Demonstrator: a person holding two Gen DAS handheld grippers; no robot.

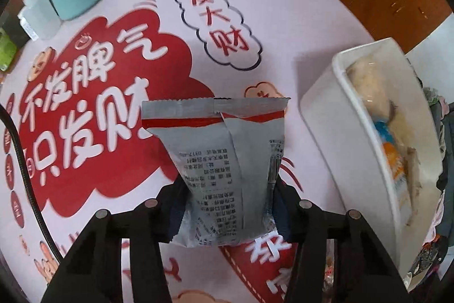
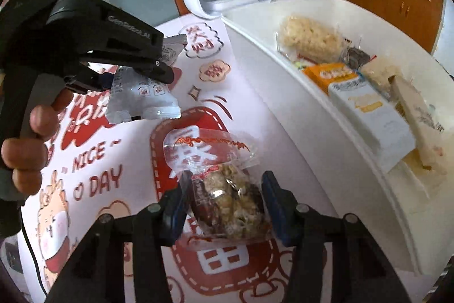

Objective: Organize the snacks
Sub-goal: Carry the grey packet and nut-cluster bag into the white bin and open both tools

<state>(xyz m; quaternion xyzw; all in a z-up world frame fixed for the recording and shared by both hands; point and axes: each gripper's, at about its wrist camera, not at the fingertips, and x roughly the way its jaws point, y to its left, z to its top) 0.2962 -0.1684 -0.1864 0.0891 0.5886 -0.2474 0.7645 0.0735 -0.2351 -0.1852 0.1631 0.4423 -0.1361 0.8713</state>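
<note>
Right gripper [image 2: 224, 206] jaws clench a clear nut pack [image 2: 229, 203] at lower centre, left gripper [image 1: 227, 206] jaws a grey packet [image 1: 224, 161] by its tail; either slick wrapper may slip short of the bin [image 2: 312, 115] at right.

bright, even light; soft shadows; fisheye-bent, dark corners; slight motion blur

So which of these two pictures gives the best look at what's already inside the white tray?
The right wrist view. It looks down into the white tray, showing a puffed rice cake, an orange packet and a white box lined up. The left wrist view catches the tray edge-on, its contents blurred.
</note>
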